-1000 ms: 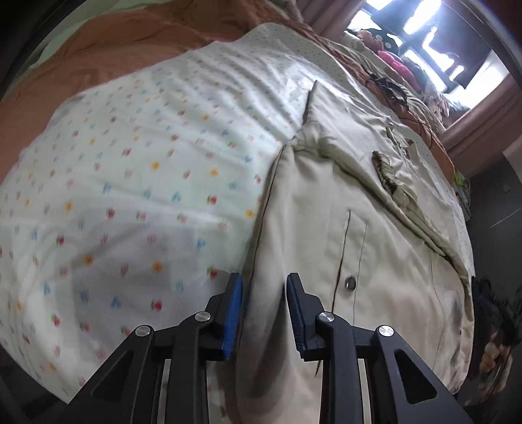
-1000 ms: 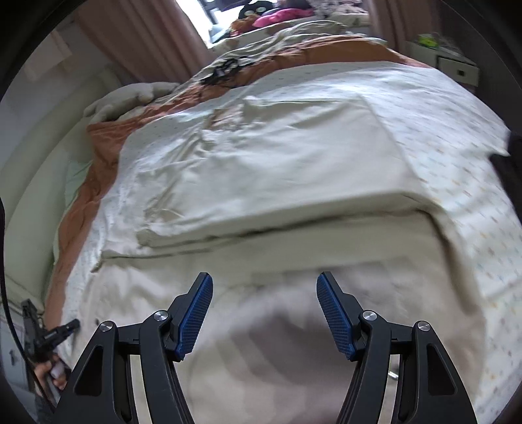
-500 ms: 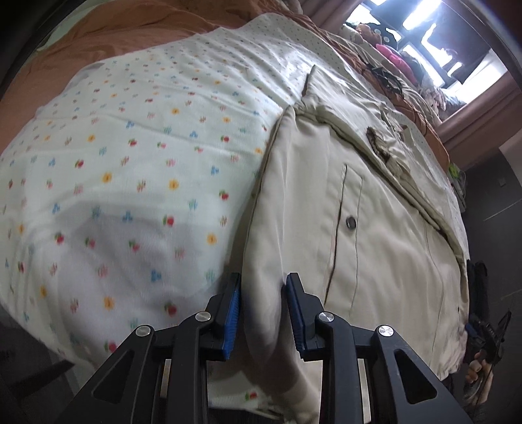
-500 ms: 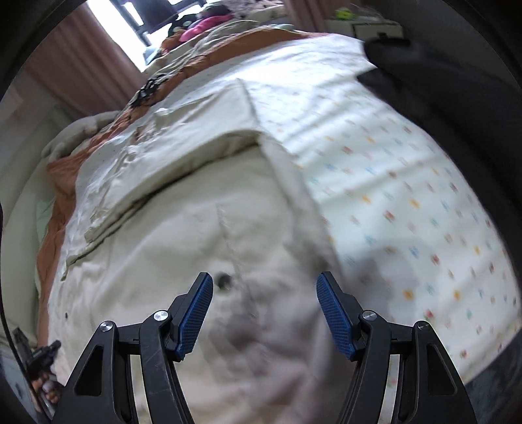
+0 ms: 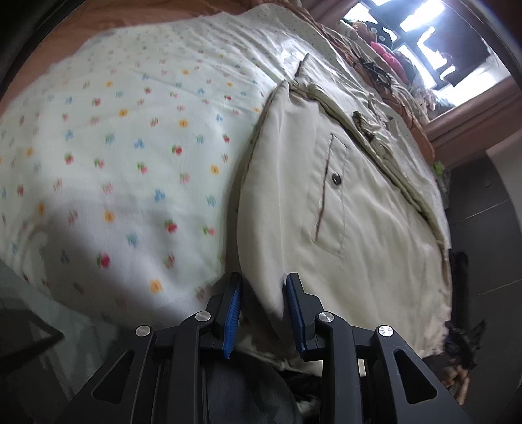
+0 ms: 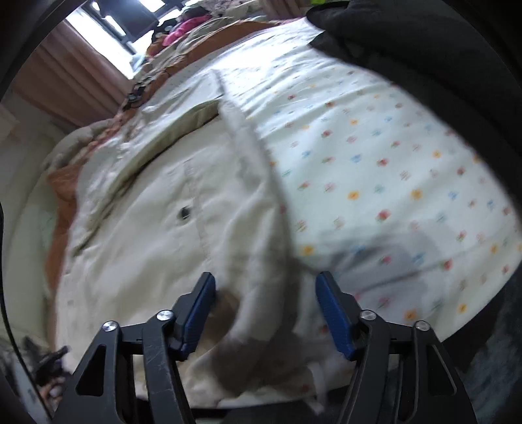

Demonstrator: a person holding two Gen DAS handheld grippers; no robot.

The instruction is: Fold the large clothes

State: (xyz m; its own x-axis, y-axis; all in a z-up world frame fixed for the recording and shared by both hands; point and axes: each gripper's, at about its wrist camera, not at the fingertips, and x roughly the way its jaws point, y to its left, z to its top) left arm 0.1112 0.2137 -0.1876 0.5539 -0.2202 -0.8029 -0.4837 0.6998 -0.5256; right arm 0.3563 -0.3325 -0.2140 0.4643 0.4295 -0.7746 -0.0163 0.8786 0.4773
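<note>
A large beige garment (image 5: 345,208) with a buttoned pocket lies partly folded on the flower-print bedsheet (image 5: 130,146). It also shows in the right wrist view (image 6: 156,234). My left gripper (image 5: 263,310) stands at the garment's near left corner, its jaws narrowly apart with the cloth edge between them. My right gripper (image 6: 267,316) is wide open at the garment's near right edge, with the folded edge lying between its fingers, not pinched.
The sheet (image 6: 391,169) covers a bed with an orange blanket (image 5: 137,13) beyond it. A pile of clothes (image 5: 385,55) lies by the bright window. A dark object (image 6: 424,39) sits at the sheet's far right. The bed's near edge drops off just below both grippers.
Both grippers have drawn back toward the bed's near edge. The right gripper has swung right, from over the garment's middle to its right edge. The left gripper's jaws have stayed narrow at the cloth corner.
</note>
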